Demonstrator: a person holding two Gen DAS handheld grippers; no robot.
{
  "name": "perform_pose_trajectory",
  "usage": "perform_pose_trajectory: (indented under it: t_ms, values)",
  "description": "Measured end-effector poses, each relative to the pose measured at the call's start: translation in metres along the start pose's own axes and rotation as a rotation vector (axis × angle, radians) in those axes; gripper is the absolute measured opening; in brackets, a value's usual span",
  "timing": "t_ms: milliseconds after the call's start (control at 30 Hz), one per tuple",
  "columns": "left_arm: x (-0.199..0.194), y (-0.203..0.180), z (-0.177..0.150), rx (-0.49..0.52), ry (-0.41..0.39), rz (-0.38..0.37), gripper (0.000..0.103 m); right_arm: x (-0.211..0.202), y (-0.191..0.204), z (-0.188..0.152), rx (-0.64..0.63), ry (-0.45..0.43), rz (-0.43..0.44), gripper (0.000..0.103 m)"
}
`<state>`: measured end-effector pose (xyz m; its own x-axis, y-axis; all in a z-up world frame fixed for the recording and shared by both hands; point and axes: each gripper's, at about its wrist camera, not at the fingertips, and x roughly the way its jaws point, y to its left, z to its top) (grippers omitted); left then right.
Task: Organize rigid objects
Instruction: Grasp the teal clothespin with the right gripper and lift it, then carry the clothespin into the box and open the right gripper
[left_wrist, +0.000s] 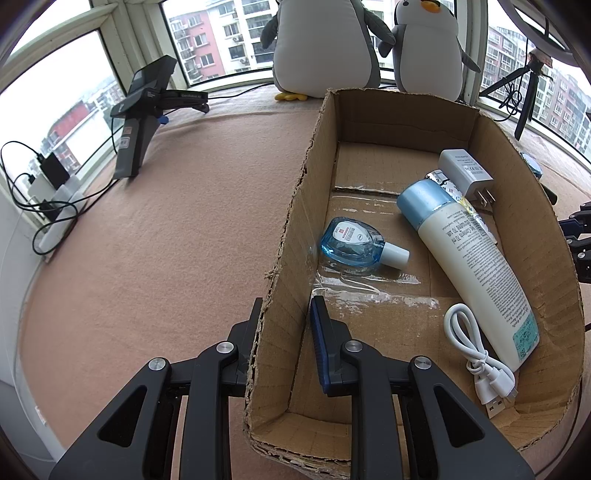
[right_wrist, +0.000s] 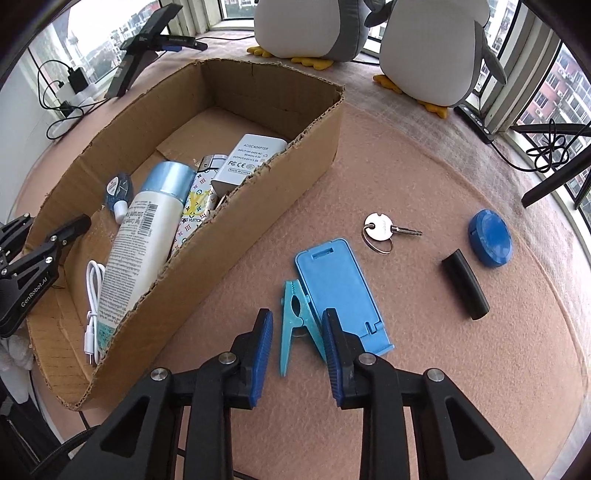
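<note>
One cardboard box (left_wrist: 295, 206), its wall clamped by the closed left gripper (left_wrist: 284, 314), holds one lotion bottle (left_wrist: 472, 266); one teal clothespin (right_wrist: 295, 321) lies between the right gripper's (right_wrist: 297, 332) unclosed jaws, apparently untouched.

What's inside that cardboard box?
In the cardboard box lie a white bottle with a blue cap, a small blue bottle, a white plug adapter, a patterned lighter and a white cable. The big bottle hides whatever is under it.
</note>
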<state>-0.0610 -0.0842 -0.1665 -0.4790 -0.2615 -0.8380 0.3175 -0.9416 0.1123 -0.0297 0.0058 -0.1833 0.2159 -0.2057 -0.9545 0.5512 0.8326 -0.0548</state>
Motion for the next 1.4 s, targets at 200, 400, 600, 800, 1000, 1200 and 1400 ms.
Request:
perform_pose_trajectory:
  t_ms: [200, 400, 600, 800, 1000, 1200, 1400]
  values:
    - [0.0, 0.0, 0.0, -0.001, 0.0, 0.0, 0.02, -0.001, 0.007, -0.004, -0.01, 0.002, 0.009, 0.02]
    - [0.0, 0.0, 0.0, -0.001, 0.0, 0.0, 0.02, 0.002, 0.01, -0.004, -0.007, 0.006, 0.01, 0.021]
    - [0.0, 0.0, 0.0, -0.006, 0.0, -0.003, 0.02, 0.002, 0.011, -0.008, 0.009, 0.0, 0.023, 0.02]
    - [0.0, 0.0, 0.0, -0.006, 0.0, -0.003, 0.02, -0.005, 0.004, -0.018, 0.083, -0.025, 0.05, 0.02]
    - [0.0, 0.0, -0.001, -0.007, 0.0, -0.002, 0.02, -0.028, 0.0, -0.024, 0.132, -0.084, 0.061, 0.02]
    - [0.0, 0.0, 0.0, -0.008, 0.0, -0.002, 0.02, -0.061, 0.005, -0.006, 0.141, -0.173, 0.077, 0.02]
    - [0.0, 0.001, -0.001, -0.009, 0.0, -0.001, 0.02, -0.073, 0.025, 0.028, 0.117, -0.239, 0.085, 0.02]
